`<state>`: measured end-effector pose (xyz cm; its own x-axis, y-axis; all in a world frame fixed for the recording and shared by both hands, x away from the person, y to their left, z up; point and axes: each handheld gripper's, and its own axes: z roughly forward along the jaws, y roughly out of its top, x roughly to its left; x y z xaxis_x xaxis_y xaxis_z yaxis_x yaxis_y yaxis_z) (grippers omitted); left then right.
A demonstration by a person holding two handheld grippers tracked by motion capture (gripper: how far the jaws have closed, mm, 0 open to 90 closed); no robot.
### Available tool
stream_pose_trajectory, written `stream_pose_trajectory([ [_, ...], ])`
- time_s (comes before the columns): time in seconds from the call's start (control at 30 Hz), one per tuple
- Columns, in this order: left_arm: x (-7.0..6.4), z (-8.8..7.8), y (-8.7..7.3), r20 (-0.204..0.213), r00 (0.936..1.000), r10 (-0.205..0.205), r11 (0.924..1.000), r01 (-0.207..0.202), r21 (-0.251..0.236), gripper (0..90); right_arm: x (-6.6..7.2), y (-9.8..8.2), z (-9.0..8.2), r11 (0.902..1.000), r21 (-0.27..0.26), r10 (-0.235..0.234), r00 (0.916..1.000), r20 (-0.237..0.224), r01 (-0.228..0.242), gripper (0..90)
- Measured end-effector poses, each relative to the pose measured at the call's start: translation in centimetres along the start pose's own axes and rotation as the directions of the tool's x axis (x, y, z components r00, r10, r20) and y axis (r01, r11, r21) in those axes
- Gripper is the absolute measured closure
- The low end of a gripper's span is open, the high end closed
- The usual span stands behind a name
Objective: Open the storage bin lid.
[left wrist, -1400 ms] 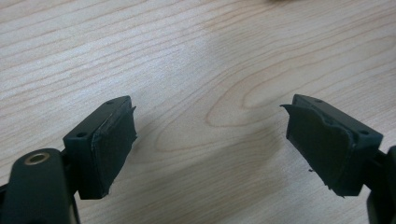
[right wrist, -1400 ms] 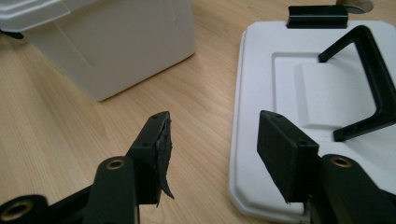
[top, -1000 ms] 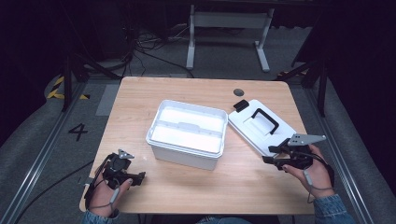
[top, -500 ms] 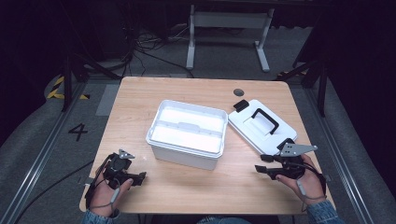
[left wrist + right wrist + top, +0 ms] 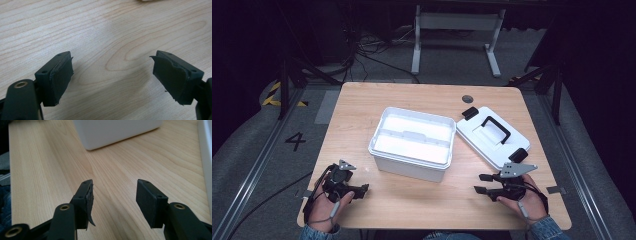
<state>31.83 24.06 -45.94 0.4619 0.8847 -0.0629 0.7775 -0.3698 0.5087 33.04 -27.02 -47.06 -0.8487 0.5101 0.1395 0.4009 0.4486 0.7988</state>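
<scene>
Claws idle at the near edge of a wooden tabletop (image 5: 362, 107) as a person, seated at the bottom of the high view, holds one in each hand. The left claw (image 5: 362, 190) rests near the front-left corner, its jaws spread wide with nothing between them; its own view looks down on bare wood grain past two worn black pads (image 5: 61, 75). The right claw (image 5: 481, 183) sits low at the front right, jaws parted about halfway and likewise empty, pointing toward the white storage box (image 5: 412, 142) that stands open at the middle of the tabletop. The box's lid (image 5: 492, 137), white with a black handle and black latches, lies flat just beside the box on its right, near the right claw.

Judging by the layout, the step in hand looks to be picking up the lid to close the box. Doing it well would mean bringing the right claw in over the black handle, closing squarely across the bar rather than on a latch, and keeping the lid level while the left claw steadies the box wall.
</scene>
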Motion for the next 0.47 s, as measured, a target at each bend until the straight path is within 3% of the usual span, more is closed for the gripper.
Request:
stream_pose_trajectory([
  [0.23, -0.03, -0.06, -0.04, -0.006, 1.0, -0.003, 1.0, 0.003, -0.009, 16.9, -0.13, -0.25, 0.49, 0.9999, 0.012, -0.008, 0.9998, 0.016, 0.008, 47.8],
  [0.47, -0.36, -0.17, -0.01, 0.013, 0.9995, 0.028, 0.9992, -0.028, -0.029, 15.9, -0.36, -0.37, 0.67, 0.9999, 0.014, -0.004, 0.9994, 0.034, 0.004, 47.2],
])
